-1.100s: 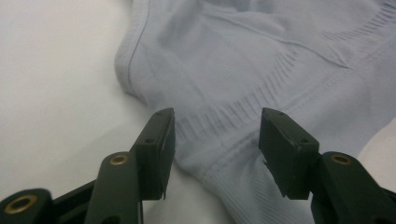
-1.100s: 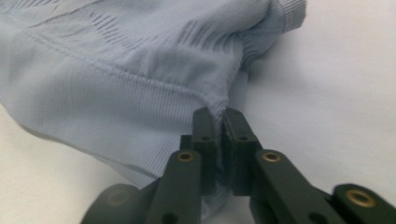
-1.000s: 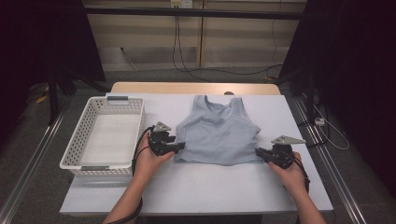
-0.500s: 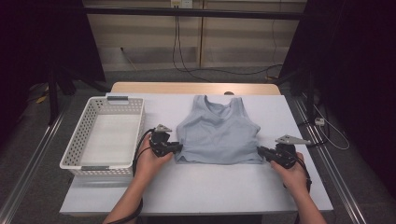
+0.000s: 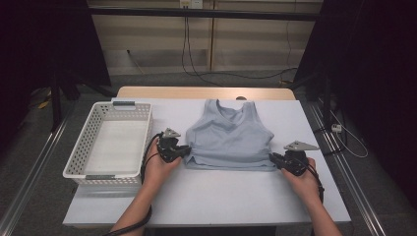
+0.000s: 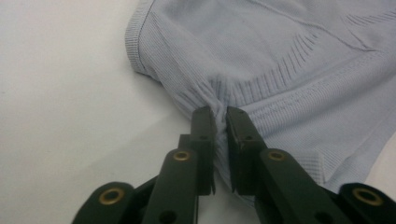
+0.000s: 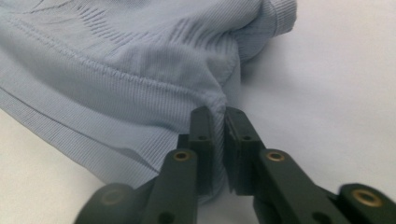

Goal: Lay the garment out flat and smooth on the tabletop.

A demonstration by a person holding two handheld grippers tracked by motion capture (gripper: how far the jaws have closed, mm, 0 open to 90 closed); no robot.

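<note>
A light blue sleeveless top (image 5: 228,140) lies flat on the white table (image 5: 221,196), hem toward me. My left gripper (image 5: 186,151) is at the hem's left corner. Its jaws have just been closing, and in the left gripper view (image 6: 221,112) they pinch a bunched fold of the ribbed fabric (image 6: 280,60). My right gripper (image 5: 273,157) is at the hem's right corner. Its jaws have just been opening slightly, but in the right gripper view (image 7: 218,112) a fold of the top (image 7: 116,70) is still squeezed between them.
A white perforated basket (image 5: 142,132) stands empty at the table's left, close to my left hand. Cables trail from both grippers. A metal rail runs along each side of the table, and the floor lies beyond the far edge.
The left gripper has closed in on the hem's left corner. The right hand has barely shifted and the top lies where it was.
</note>
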